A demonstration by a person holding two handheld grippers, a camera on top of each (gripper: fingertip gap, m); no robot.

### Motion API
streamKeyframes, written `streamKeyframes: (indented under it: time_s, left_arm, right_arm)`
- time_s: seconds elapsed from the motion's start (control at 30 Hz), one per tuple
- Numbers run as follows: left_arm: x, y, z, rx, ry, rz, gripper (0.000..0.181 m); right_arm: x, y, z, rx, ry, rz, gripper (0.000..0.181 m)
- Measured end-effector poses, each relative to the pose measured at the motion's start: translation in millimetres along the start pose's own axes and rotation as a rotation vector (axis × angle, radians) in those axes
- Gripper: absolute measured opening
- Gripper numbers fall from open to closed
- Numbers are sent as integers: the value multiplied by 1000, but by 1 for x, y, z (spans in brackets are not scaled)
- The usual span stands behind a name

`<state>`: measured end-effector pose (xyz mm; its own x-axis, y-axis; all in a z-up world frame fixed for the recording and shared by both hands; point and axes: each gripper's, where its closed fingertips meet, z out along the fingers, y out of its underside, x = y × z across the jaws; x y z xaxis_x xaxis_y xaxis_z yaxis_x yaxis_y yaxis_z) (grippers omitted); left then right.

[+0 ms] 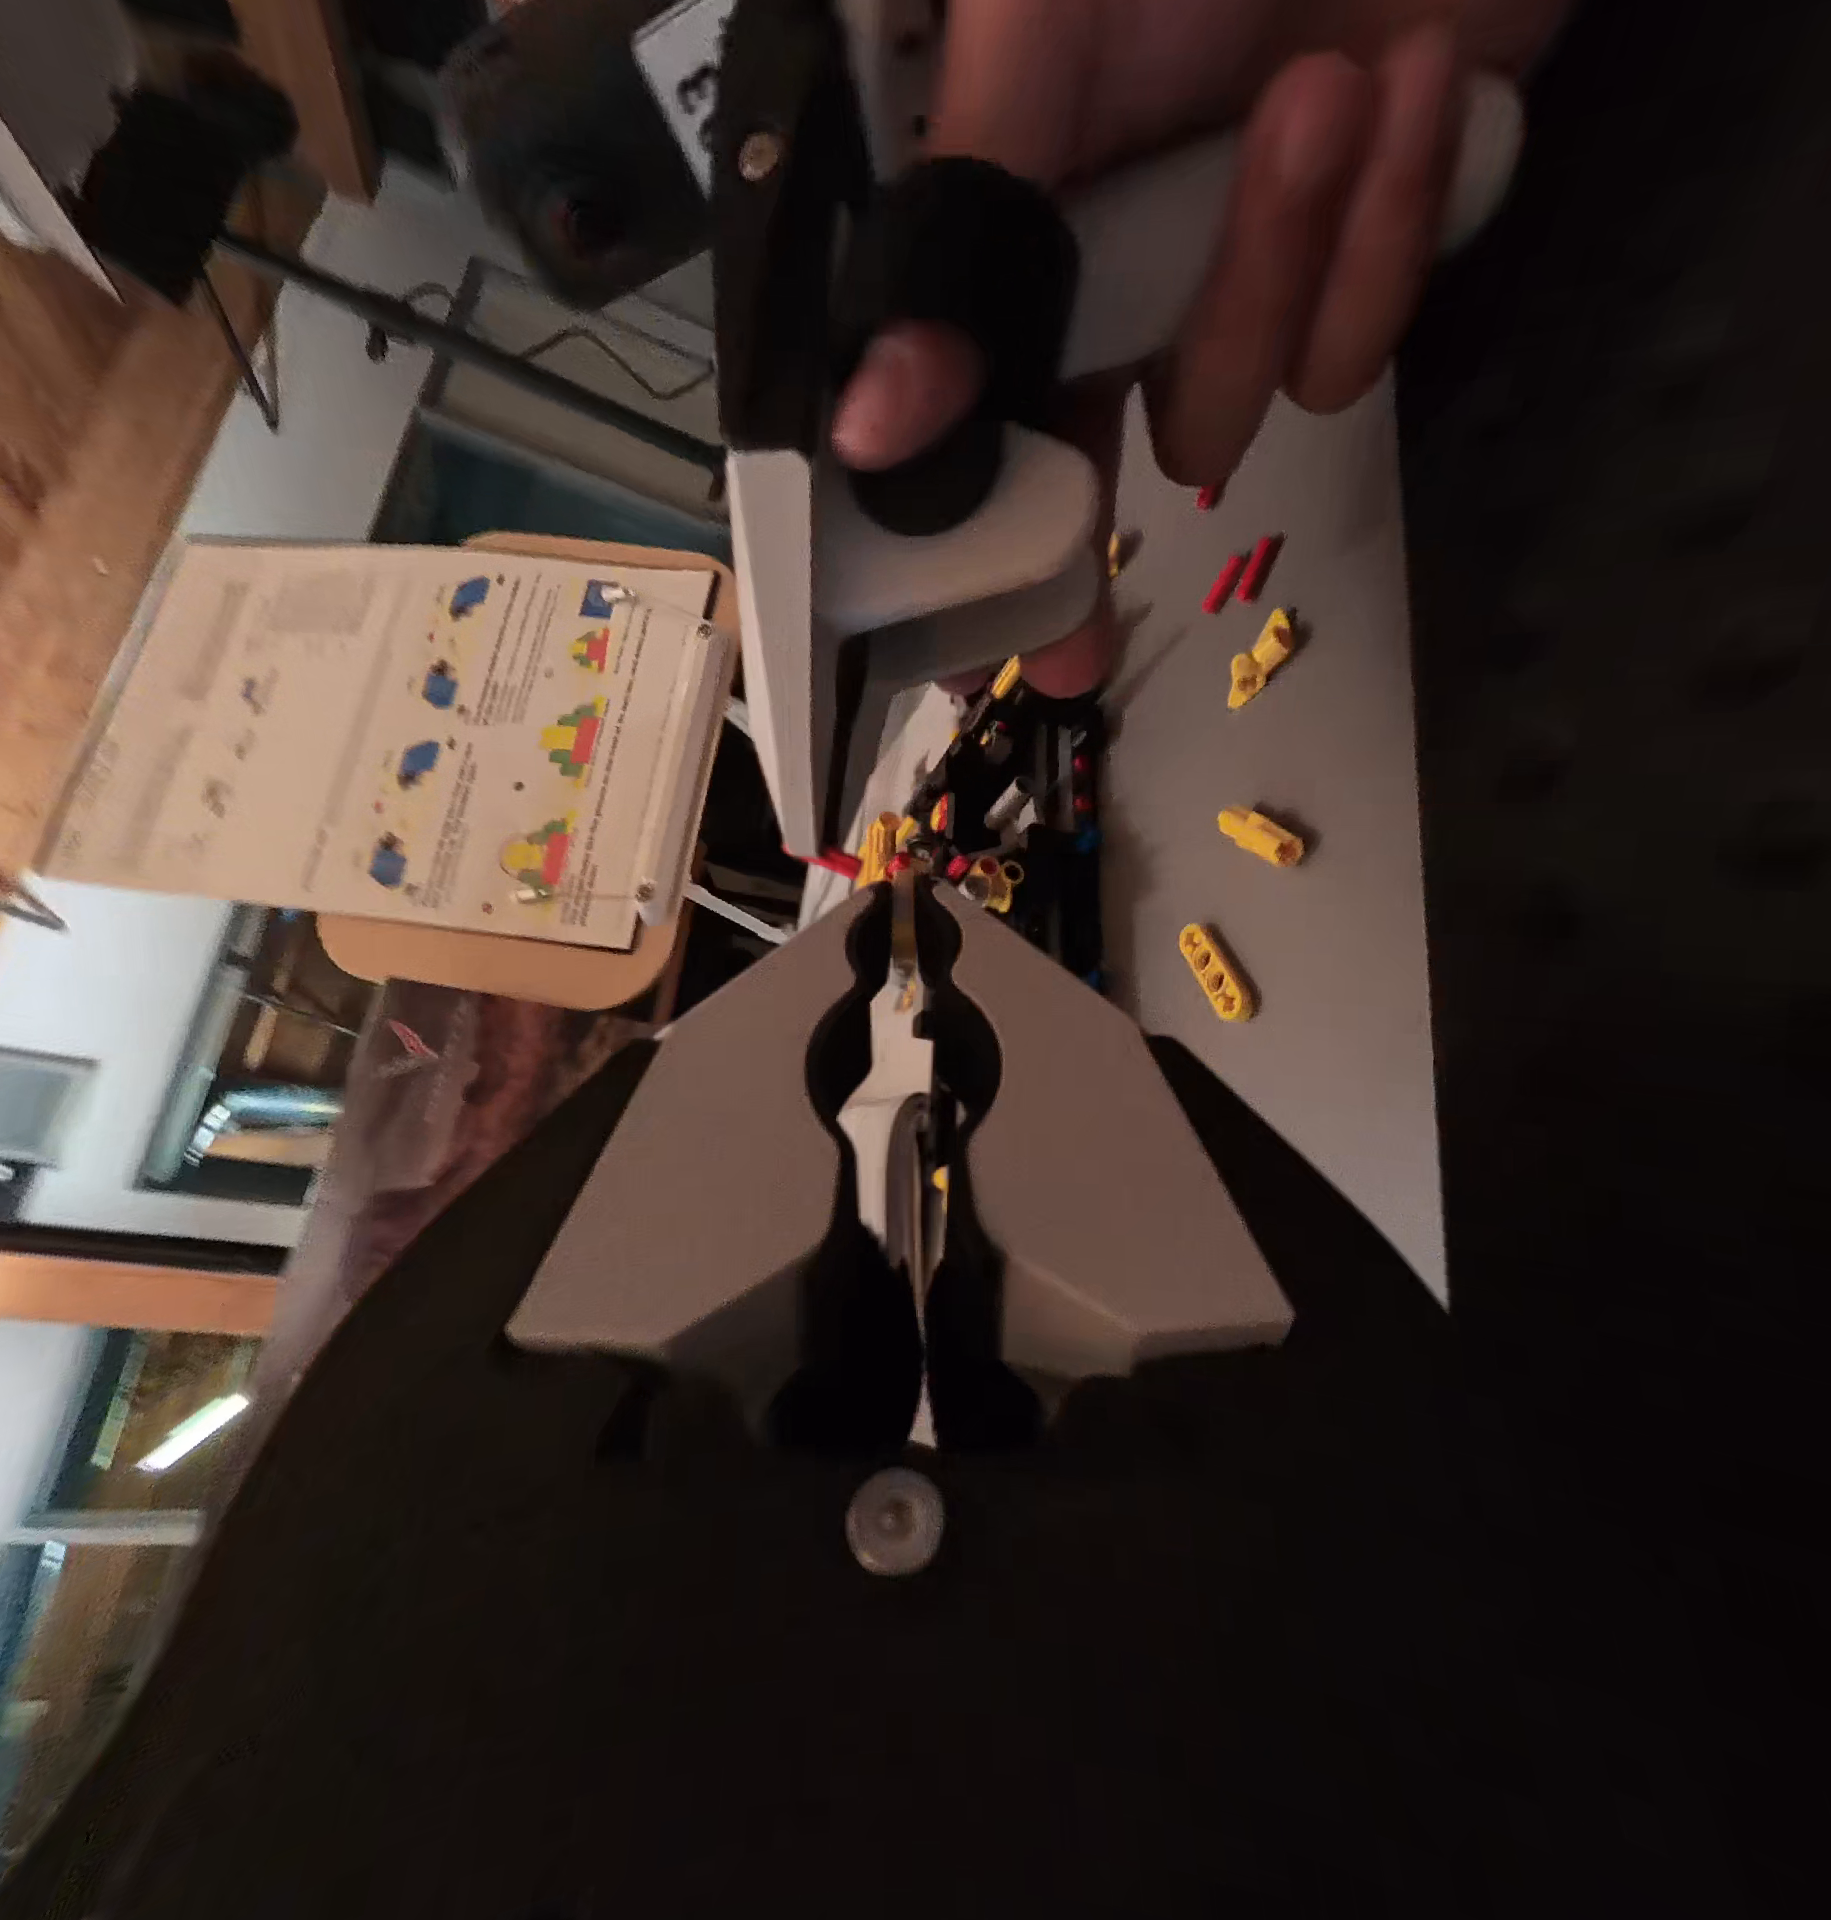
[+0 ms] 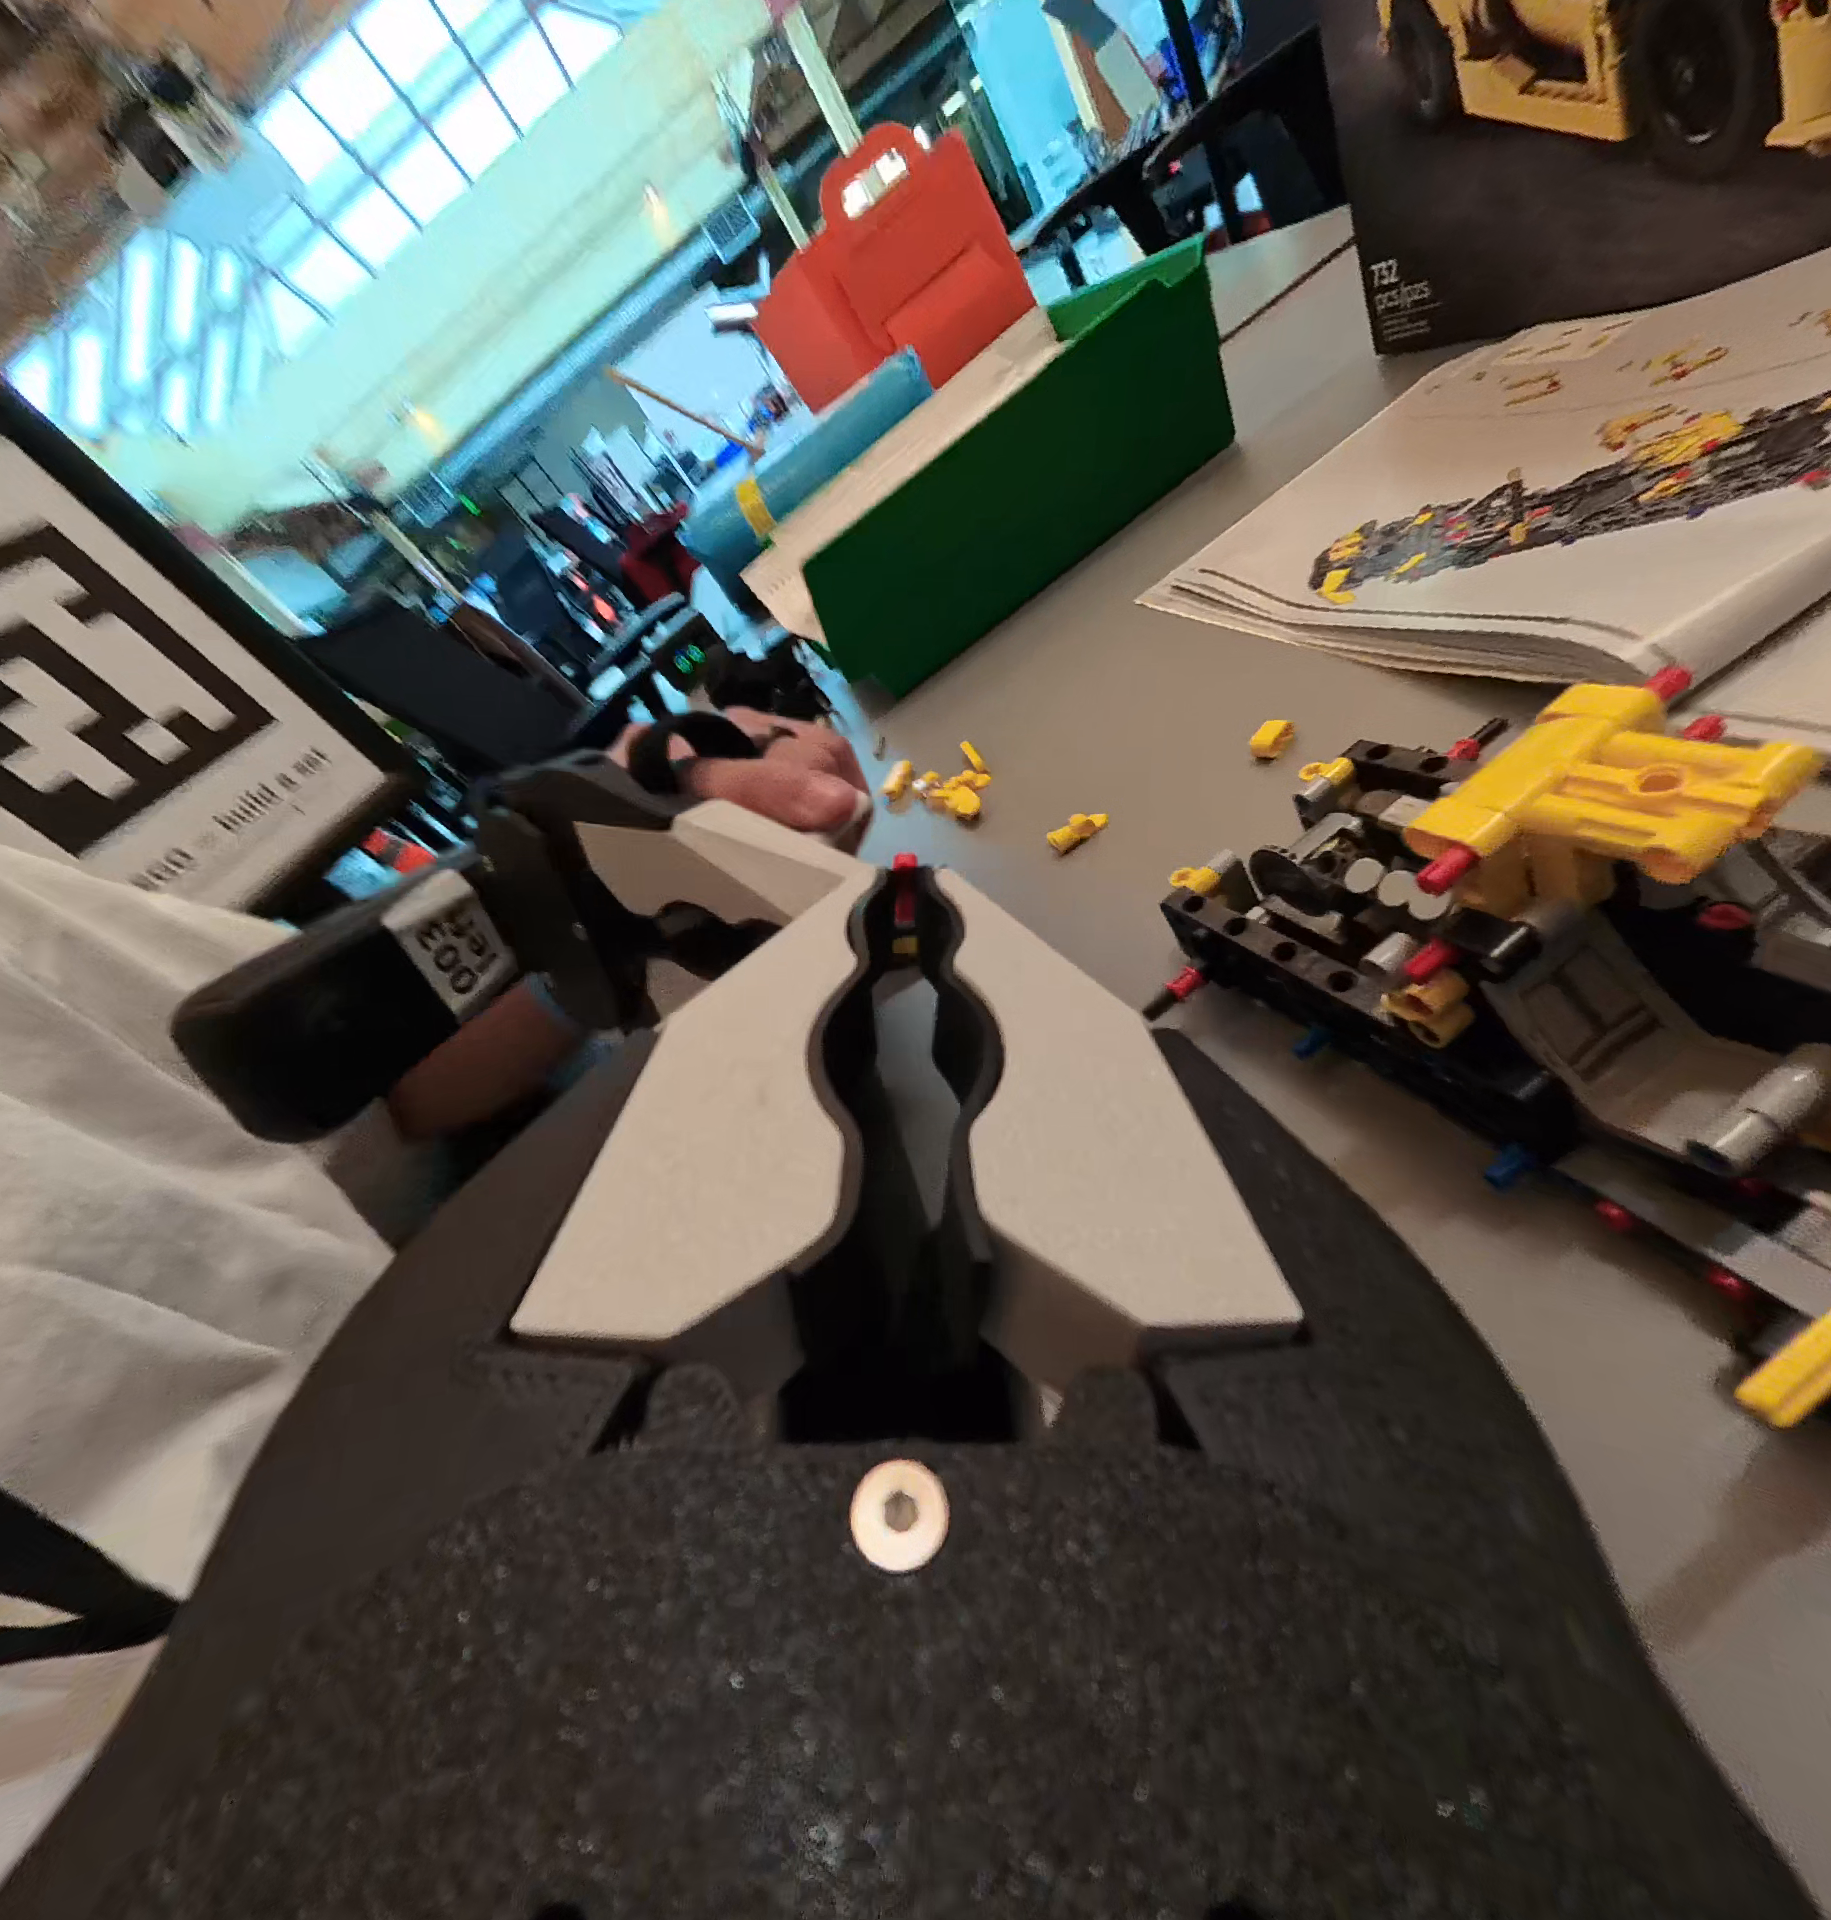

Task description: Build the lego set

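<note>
Lego chassis [image 2: 1513,987] sits right of the right hand-held gripper [image 2: 904,899], which pinches a red pin [image 2: 904,894] awaiting insertion; the left hand-held gripper [image 1: 906,925] clamps a thin yellow piece [image 1: 905,935].

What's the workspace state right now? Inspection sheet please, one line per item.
Surface: grey table, mostly bare between parts.
Job's things: partly built black and yellow car chassis; open instruction booklet; set box.
Clutter: loose yellow pieces; red pins; green bin.
Grippers: right tool shut on small red and yellow piece; left tool closed at the chassis, grasp unclear.
Cables: dark cables behind the table.
Surroundings: instruction sheet on a stand; red case; marker board.
</note>
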<state>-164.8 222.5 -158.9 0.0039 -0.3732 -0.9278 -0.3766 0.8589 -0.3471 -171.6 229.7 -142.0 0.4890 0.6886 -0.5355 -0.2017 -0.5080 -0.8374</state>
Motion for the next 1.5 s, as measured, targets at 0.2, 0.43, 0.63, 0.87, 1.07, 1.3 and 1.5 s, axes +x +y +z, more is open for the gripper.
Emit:
streamKeyframes:
  time_s: [0.2,0.43,0.63,0.87,1.07,1.3,1.5]
  left_arm:
    - [1,2,-2,6,-1,92,3]
    - [5,2,-2,-6,8,122,3]
    - [1,8,-3,-40,-13,116,4]
    - [5,10,-3,-45,6,108,4]
    - [8,13,-2,-67,16,123,4]
    - [11,15,-1,-87,16,162,3]
    - [15,20,2,-141,21,223,3]
  right_arm:
    - [4,3,4,-43,42,-61,3]
    - [12,12,12,-116,120,-129,2]
    - [16,8,8,-101,139,-130,2]
    - [16,8,9,-93,130,-111,2]
    - [14,12,12,-117,129,-124,2]
    - [17,14,14,-129,161,-146,2]
    - [23,18,15,-158,228,-170,2]
